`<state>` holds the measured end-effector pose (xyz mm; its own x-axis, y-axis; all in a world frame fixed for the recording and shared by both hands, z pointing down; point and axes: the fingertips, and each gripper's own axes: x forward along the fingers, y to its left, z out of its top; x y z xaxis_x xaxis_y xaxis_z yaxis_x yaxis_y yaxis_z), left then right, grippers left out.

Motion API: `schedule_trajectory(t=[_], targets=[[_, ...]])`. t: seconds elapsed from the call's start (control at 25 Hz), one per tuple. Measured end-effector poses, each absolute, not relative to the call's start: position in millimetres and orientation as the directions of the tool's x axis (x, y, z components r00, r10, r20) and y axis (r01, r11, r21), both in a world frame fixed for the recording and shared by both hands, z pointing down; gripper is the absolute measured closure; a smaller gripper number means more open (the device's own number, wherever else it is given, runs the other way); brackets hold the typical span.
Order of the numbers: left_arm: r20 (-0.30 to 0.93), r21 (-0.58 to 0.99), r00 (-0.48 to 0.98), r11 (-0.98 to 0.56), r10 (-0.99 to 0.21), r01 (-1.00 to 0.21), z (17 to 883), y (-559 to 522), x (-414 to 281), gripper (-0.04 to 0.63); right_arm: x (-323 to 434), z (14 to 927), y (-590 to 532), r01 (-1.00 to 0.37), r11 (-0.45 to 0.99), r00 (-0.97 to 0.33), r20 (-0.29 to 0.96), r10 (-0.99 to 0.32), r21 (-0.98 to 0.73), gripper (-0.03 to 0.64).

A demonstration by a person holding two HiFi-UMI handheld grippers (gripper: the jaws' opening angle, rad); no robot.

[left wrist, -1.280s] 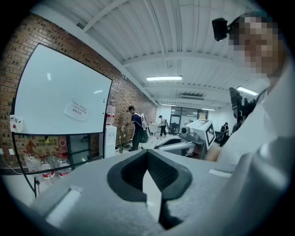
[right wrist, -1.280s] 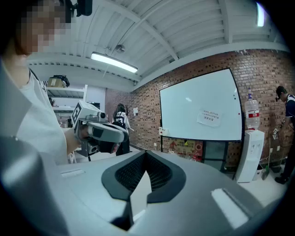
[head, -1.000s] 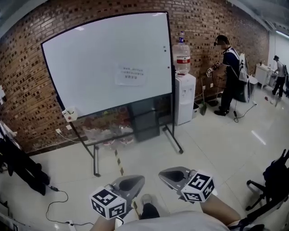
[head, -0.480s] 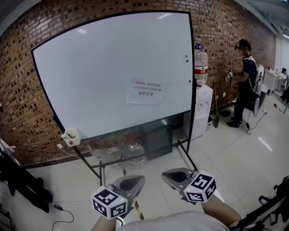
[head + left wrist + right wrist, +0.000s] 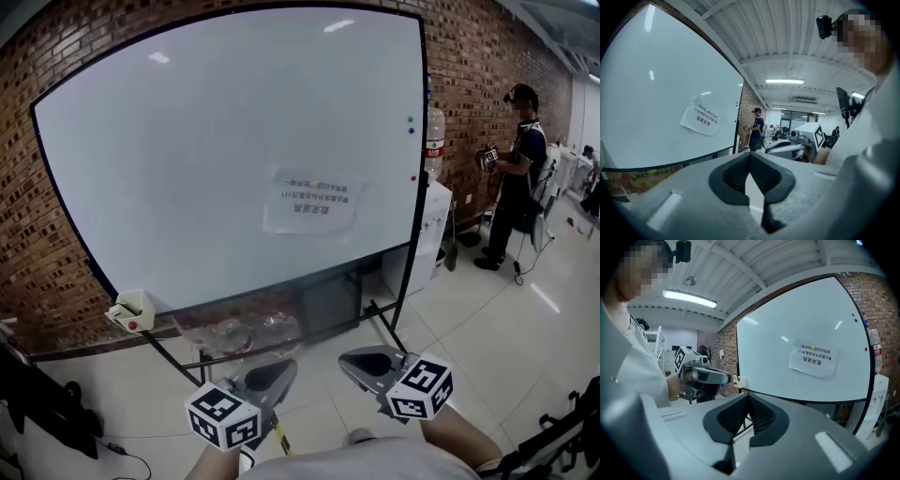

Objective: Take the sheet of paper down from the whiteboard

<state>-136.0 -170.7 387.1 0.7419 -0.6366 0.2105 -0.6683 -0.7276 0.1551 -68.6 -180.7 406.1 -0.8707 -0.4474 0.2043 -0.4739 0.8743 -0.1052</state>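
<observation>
White paper [image 5: 312, 201] well inside whiteboard [image 5: 169, 141] edges

Surfaces: board, wall, floor, gripper.
Whiteboard [image 5: 187, 169] glossy, smooth, showing glare; sheet of paper [image 5: 312, 202] matt, slightly crumpled; brick wall [image 5: 469, 56] rough; floor [image 5: 487, 319] glossy tile; left gripper [image 5: 750, 155] matt grey plastic, ribbed black pads [image 5: 735, 177].

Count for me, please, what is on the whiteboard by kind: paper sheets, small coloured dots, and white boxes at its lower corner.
Sheet: 1
Dots: 3
Box: 1
Total: 5
</observation>
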Motion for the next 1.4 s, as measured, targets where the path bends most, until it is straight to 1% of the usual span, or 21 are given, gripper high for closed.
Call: schedule_trajectory(t=[0.12, 0.32, 0.56, 0.68, 0.88, 1.08, 1.24, 1.4], targets=[[0.217, 0.163, 0.745, -0.729, -0.63, -0.664, 398, -198, -136, 0.595, -74, 411, -208, -0.467, 0.879, -0.873, 0.207, -0.441, -0.098, 0.618], [0.227, 0.156, 0.741, -0.728, -0.632, -0.668, 406, -251, -137, 0.595, -79, 414, -265, -0.439, 0.892, -0.892, 0.172, -0.419, -0.107, 0.618], [0.229, 0.135, 0.7, -0.691, -0.676, -0.711, 398, -348, -147, 0.595, -83, 413, -363, -0.417, 0.904, -0.901, 0.169, -0.399, -0.094, 0.618], [0.209, 0.115, 0.693, -0.687, -0.69, -0.718, 389, -401, -149, 0.595, -85, 405, -417, -0.396, 0.915, -0.91, 0.166, -0.379, -0.083, 0.618], [0.13, 0.043, 0.654, -0.655, -0.745, -0.755, 353, -481, -159, 0.594, -82, 376, -498, -0.372, 0.928, -0.92, 0.136, -0.367, -0.011, 0.618], [0.106, -0.015, 0.628, -0.633, -0.771, -0.774, 328, -521, -163, 0.594, -84, 350, -543, -0.354, 0.934, -0.929, 0.093, -0.358, 0.051, 0.618], [0.082, -0.042, 0.606, -0.611, -0.791, -0.791, 316, -535, -171, 0.558, -85, 339, -554, -0.351, 0.933, -0.932, 0.072, -0.356, 0.081, 0.618], [0.049, -0.074, 0.559, -0.561, -0.828, -0.824, 294, -548, -184, 0.497, -85, 330, -563, -0.368, 0.925, -0.926, 0.054, -0.373, 0.092, 0.618]])
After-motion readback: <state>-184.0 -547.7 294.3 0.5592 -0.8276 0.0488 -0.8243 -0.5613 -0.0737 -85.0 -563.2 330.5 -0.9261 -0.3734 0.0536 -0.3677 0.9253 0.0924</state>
